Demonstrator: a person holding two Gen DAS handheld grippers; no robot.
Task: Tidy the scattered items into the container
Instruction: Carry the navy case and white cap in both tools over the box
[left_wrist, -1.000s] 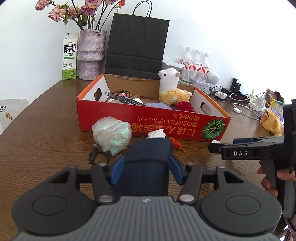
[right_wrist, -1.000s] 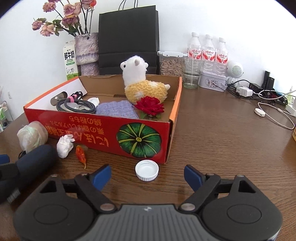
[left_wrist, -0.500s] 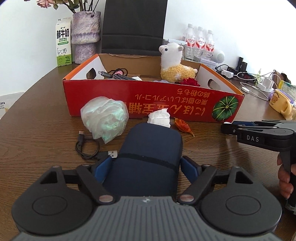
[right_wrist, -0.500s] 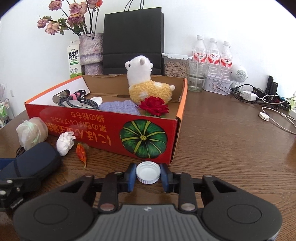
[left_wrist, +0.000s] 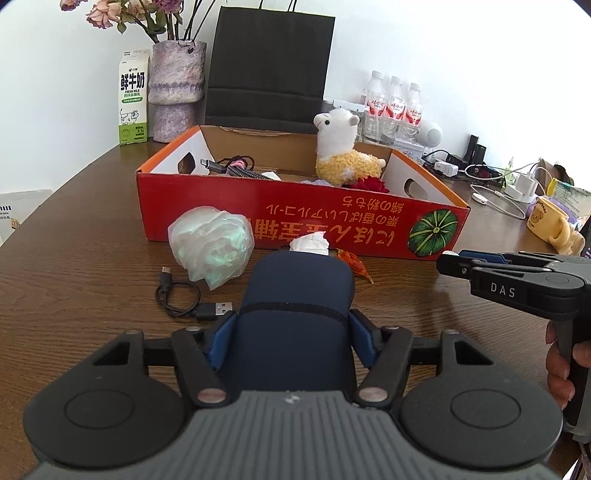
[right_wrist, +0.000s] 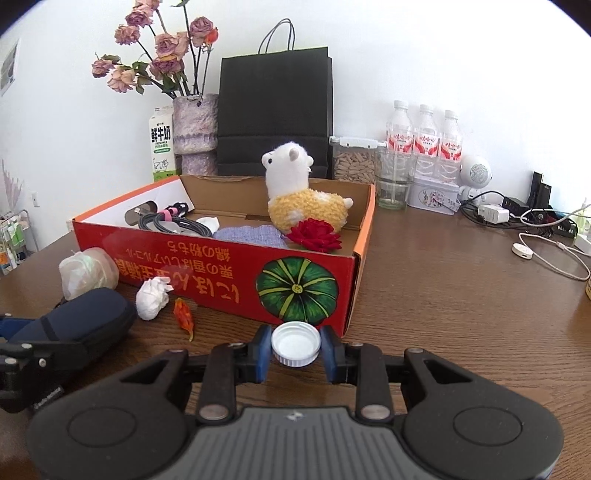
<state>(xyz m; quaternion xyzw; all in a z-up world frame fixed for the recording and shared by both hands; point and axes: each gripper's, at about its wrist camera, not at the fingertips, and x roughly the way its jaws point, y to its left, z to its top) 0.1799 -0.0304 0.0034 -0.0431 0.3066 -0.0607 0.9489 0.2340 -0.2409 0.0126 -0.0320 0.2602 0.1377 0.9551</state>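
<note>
Between my left gripper (left_wrist: 291, 325) and the red box (left_wrist: 258, 218) lies the clutter I have yet to clear, with the box at twelve o'clock from both my hands. Starting at the left: a coiled black cable (left_wrist: 181, 295) sits at about ten o'clock from my left fingers, the crumpled plastic bag (left_wrist: 210, 247) at eleven, touching the box's front wall or very nearly so. Straight ahead, the dark blue pouch (left_wrist: 299, 306) lies with its long axis running from six to twelve, toward the box, and my left jaws are closing on its near end, one blue pad at each flank; I judge them to be pressing. Past its far end are the wad of tissue (left_wrist: 309, 243) and, at one o'clock, a small orange scrap (left_wrist: 354, 264).

Further right, my right gripper (right_wrist: 295, 350) is drawn in tight on the white bottle cap (right_wrist: 295, 343), open side up, a pad against each side of its rim. The box's front right corner is just beyond it at twelve o'clock, so this hand is the nearer one to the container. I reckon the move that counts is up and forward over that wall, then letting go inside near the red flower (right_wrist: 314, 240) and the plush alpaca (right_wrist: 299, 199). The pouch has to clear the tissue on its way.
</note>
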